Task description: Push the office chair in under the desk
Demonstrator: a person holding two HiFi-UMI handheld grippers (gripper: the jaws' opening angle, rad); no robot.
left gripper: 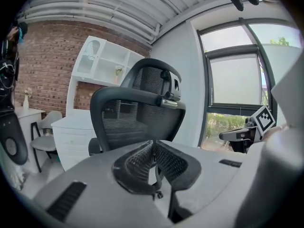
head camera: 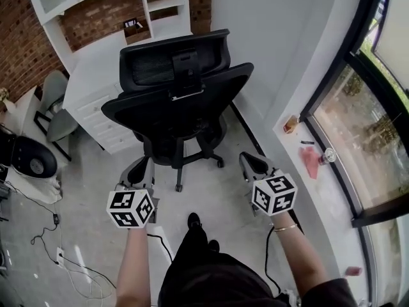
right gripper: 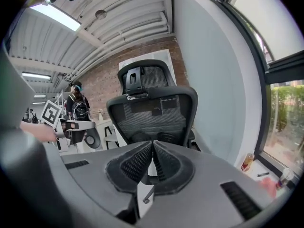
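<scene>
A black mesh-backed office chair (head camera: 176, 94) stands with its back towards me, in front of the white desk (head camera: 86, 85) under white shelves on a brick wall. Its wheeled base (head camera: 182, 165) rests on the grey floor. My left gripper (head camera: 139, 168) hovers just short of the chair's lower left, my right gripper (head camera: 251, 162) just short of its lower right; neither touches it. In the left gripper view the chair back (left gripper: 137, 122) fills the middle beyond the left gripper (left gripper: 153, 147), which is shut and empty. The right gripper (right gripper: 152, 147) is likewise shut on nothing, facing the chair back (right gripper: 152, 115).
A white wall (head camera: 281, 37) runs close along the chair's right, then a window sill (head camera: 332, 190) bearing a small bottle (head camera: 291, 124) and a pink cloth (head camera: 310, 162). At left are a grey chair (head camera: 54, 104), a round black object (head camera: 32, 162) and floor cables (head camera: 57, 248).
</scene>
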